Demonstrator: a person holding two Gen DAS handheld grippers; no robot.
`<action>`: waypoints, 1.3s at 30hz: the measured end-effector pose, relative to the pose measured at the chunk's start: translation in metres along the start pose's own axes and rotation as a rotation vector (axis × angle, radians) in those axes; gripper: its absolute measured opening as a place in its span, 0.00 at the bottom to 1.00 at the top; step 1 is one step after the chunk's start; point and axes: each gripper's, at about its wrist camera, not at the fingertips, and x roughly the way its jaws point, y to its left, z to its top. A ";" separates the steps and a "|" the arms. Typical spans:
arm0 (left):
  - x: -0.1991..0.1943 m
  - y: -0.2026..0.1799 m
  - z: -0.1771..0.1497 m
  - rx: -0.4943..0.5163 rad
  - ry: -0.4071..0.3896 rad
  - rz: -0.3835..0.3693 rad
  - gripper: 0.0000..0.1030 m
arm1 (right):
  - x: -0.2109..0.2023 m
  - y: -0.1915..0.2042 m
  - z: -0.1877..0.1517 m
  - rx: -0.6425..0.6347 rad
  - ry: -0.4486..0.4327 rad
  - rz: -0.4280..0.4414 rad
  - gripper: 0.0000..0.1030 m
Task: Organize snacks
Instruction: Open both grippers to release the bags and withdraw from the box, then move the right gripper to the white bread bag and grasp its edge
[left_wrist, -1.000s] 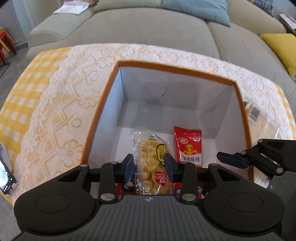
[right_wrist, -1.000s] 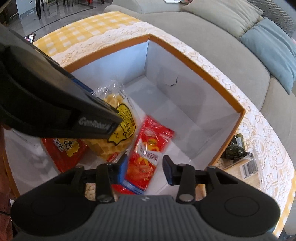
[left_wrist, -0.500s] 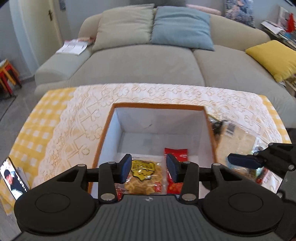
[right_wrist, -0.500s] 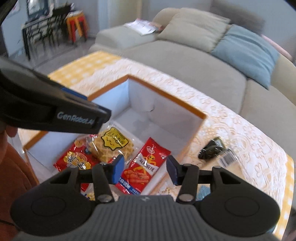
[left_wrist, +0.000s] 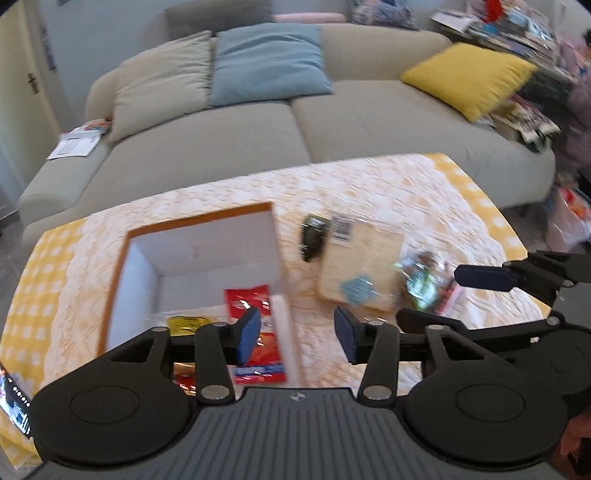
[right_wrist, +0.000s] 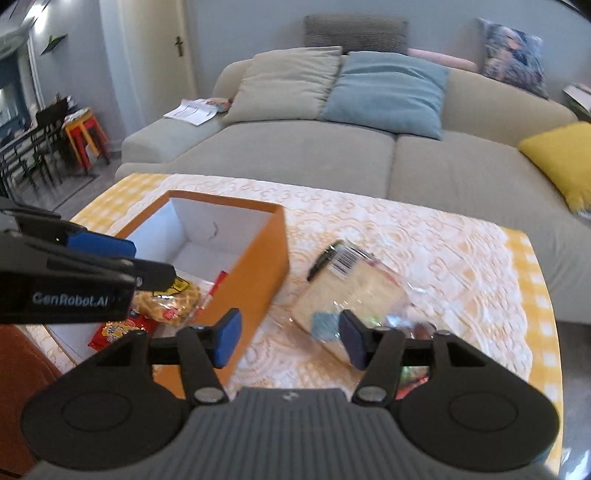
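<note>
Step in hand: reach for next snack. Left gripper (left_wrist: 297, 336) and right gripper (right_wrist: 290, 341) opening, both empty. Next: close on bread packet (right_wrist: 354, 291) just ahead of right jaws, then into box (right_wrist: 255, 266).

Soft, even daylight is filling my views; motion blur is smearing the tabletop, fisheye edges are bending.

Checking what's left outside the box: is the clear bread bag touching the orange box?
Apart. The right wrist view shows a strip of bare lace tablecloth between the bread bag and the orange box wall.
</note>
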 end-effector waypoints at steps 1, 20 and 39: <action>0.002 -0.007 0.000 0.013 0.008 -0.008 0.56 | 0.000 -0.005 -0.003 0.011 0.007 -0.005 0.64; 0.044 -0.054 -0.001 0.089 0.068 -0.151 0.56 | 0.037 -0.110 -0.061 0.211 0.169 -0.068 0.66; 0.124 -0.064 0.024 0.046 0.125 -0.188 0.56 | 0.076 -0.150 -0.039 0.442 0.127 -0.074 0.45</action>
